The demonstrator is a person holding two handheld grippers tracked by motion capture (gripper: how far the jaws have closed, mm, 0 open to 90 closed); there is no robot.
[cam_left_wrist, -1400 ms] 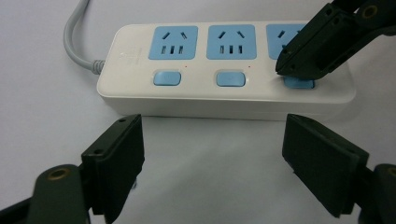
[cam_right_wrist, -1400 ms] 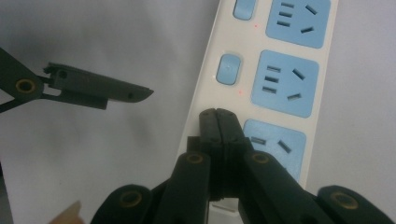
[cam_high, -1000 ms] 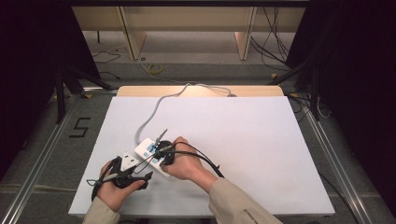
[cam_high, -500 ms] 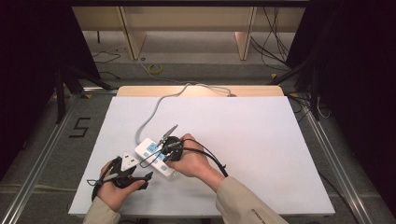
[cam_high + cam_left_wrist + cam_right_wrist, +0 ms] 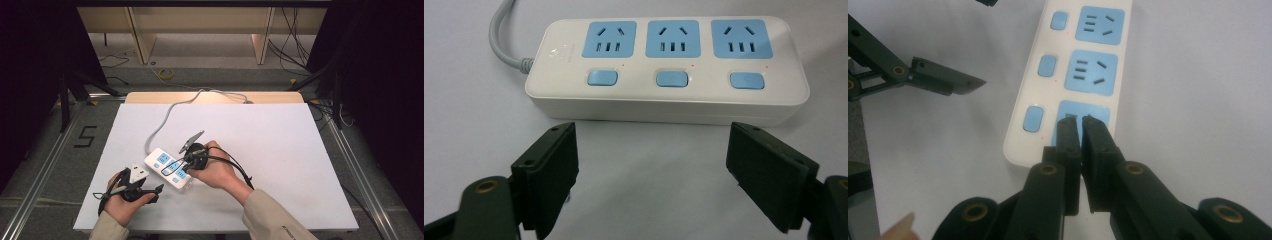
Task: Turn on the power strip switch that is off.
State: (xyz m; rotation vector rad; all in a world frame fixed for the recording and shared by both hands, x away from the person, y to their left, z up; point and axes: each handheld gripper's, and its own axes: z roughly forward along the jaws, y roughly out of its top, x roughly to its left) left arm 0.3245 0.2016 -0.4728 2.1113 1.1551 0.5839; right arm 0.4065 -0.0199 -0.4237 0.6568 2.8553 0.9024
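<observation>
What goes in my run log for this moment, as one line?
right claw: shut, tips over end socket of power strip | left claw: open, beside strip, apart | strip flat on table

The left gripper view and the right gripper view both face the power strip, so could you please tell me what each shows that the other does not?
The left gripper view alone shows the grey cable entering the power strip, with the left tongs wide open short of its long side. The right gripper view alone shows the right tongs closed, tips over the end socket, with the left tongs off to the side. Both show three blue sockets, three blue switches and the white table.
</observation>
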